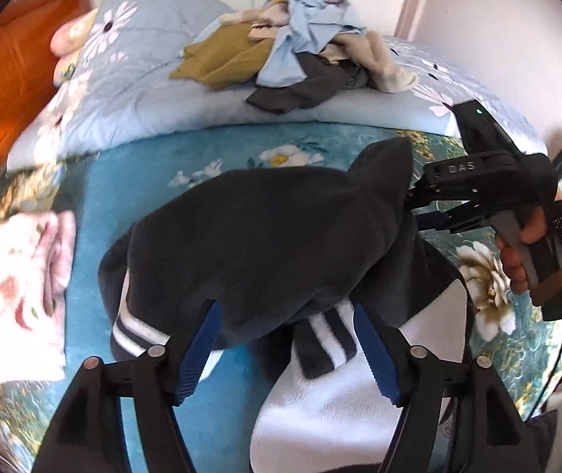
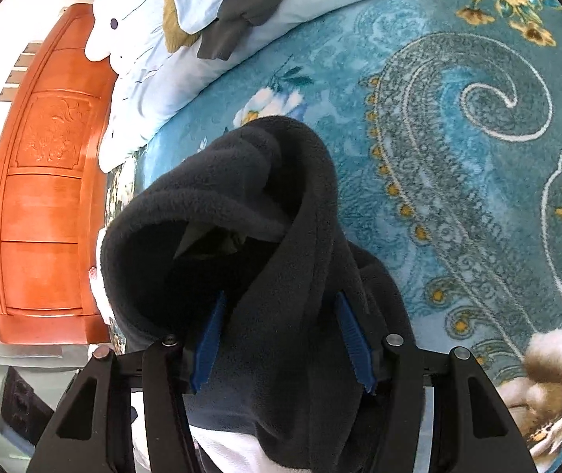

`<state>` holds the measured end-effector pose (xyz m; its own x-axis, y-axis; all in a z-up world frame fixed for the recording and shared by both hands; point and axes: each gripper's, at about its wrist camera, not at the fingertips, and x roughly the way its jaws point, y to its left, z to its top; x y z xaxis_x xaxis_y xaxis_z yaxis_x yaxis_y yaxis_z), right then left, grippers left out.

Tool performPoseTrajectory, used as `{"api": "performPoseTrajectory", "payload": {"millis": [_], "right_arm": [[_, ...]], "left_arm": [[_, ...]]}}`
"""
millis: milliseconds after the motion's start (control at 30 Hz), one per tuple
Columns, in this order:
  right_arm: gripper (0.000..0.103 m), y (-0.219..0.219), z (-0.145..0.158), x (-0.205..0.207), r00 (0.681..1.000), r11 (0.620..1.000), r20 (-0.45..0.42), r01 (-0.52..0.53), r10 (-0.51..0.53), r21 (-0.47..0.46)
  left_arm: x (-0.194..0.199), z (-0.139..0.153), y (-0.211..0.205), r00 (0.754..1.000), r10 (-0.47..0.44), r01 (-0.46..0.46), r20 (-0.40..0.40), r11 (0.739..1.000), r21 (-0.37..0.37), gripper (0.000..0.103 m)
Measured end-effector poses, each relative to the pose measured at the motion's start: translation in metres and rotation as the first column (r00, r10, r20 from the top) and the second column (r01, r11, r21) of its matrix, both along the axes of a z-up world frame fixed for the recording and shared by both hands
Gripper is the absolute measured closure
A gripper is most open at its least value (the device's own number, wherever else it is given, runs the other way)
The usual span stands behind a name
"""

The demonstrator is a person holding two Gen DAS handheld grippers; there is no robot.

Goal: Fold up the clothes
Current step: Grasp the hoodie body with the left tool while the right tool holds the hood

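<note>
Dark fleece (image 2: 281,260) between tool (image 2: 281,349) pads.

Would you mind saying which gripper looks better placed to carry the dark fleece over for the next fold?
Probably the right gripper: the dark grey fleece garment bunches between its fingers, while the left gripper looks open.

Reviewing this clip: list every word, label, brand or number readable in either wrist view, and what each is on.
"DAS": raised letters on the black body of the right gripper, seen in the left wrist view.
No other text shows; the dark fleece garment, the blanket and the wooden cabinet carry only patterns or carving.
</note>
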<state>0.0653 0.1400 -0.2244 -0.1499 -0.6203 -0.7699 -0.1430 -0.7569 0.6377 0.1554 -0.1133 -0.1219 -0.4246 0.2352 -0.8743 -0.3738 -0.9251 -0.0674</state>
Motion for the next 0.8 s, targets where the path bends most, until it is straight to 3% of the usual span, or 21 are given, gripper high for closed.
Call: {"api": "performPoseTrajectory", "payload": {"millis": [67,200,267,300,333,367,533,667,800], "right_arm": [[0.059,-0.003,0.000,-0.001,1.000,1.000,-0.008,-0.018,0.018,0.001],[0.071,-0.007,0.001,0.002,0.999,0.999,-0.020,-0.048,0.049,0.002],[0.082,-0.004,0.000,0.005,0.998,0.998,-0.015,-0.054,0.054,0.010],[0.084,-0.003,-0.001,0.006,0.998,0.998,-0.012,-0.056,0.057,0.015],[0.088,-0.001,-0.002,0.007,0.998,0.998,-0.009,-0.059,0.059,0.019],[0.090,0.000,-0.003,0.009,0.998,0.998,-0.007,-0.062,0.062,0.023],[0.093,0.001,0.012,0.009,0.994,0.993,-0.067,-0.084,0.089,0.079],[0.095,0.016,0.036,0.002,0.987,0.991,-0.139,-0.067,0.084,0.118],[0.095,0.030,0.063,-0.015,0.969,0.987,-0.234,-0.036,0.072,0.158]], "left_arm": [[-0.010,-0.008,0.013,1.000,-0.007,0.006,-0.005,0.998,-0.063,0.029],[-0.026,-0.019,0.019,0.999,0.034,-0.033,0.011,0.997,-0.067,0.030],[-0.028,-0.021,0.019,0.998,0.055,-0.055,0.005,0.997,-0.063,0.036],[-0.028,-0.021,0.019,0.998,0.061,-0.061,0.001,0.996,-0.062,0.052],[-0.028,-0.022,0.018,0.998,0.069,-0.069,-0.002,0.995,-0.067,0.074],[-0.029,-0.022,0.018,0.997,0.079,-0.080,-0.007,0.994,-0.078,0.083],[-0.030,-0.007,0.002,0.978,0.180,-0.191,-0.105,0.975,-0.109,0.089],[-0.035,0.032,-0.019,0.942,0.259,-0.282,-0.215,0.956,-0.083,0.090],[-0.038,0.074,-0.025,0.911,0.284,-0.311,-0.298,0.949,-0.044,0.090]]}}
